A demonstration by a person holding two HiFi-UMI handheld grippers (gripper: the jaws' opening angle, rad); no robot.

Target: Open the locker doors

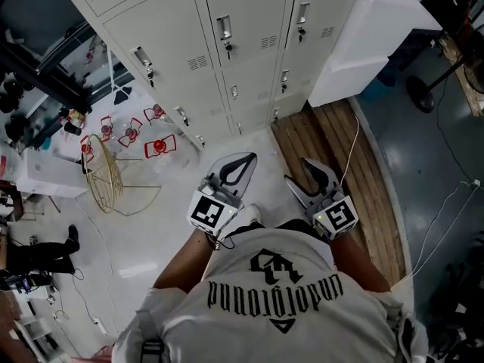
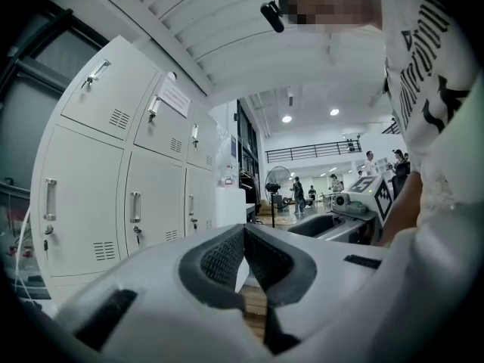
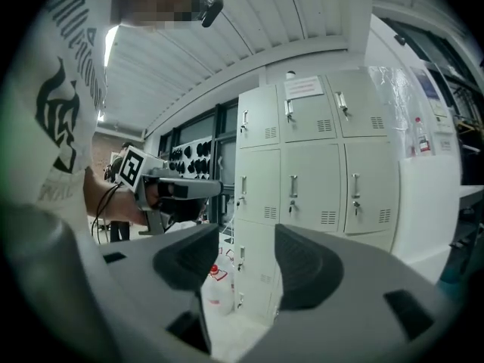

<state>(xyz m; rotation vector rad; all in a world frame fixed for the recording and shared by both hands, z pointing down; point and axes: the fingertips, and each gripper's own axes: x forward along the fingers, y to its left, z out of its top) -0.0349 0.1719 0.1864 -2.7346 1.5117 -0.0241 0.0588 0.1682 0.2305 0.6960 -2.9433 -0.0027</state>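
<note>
Locker doors [image 1: 234, 44] all closed. The bank stands far ahead of the person, well apart from both grippers.

Left gripper [image 1: 240, 165]: jaw tips pressed together, nothing between. It aims past the lockers' right end.

Right gripper [image 1: 305, 177]: jaws spread wide, empty. It faces the doors almost squarely.

Handles [image 1: 224, 27] run upright (keys hang just below).

Judgement: neither hand is clearly nearer. The right, spread and facing the doors, suits the first forward reach.

Gold wire frame [image 1: 102, 174] near red-labelled bottles [image 1: 159, 147] (all on the floor).
</note>
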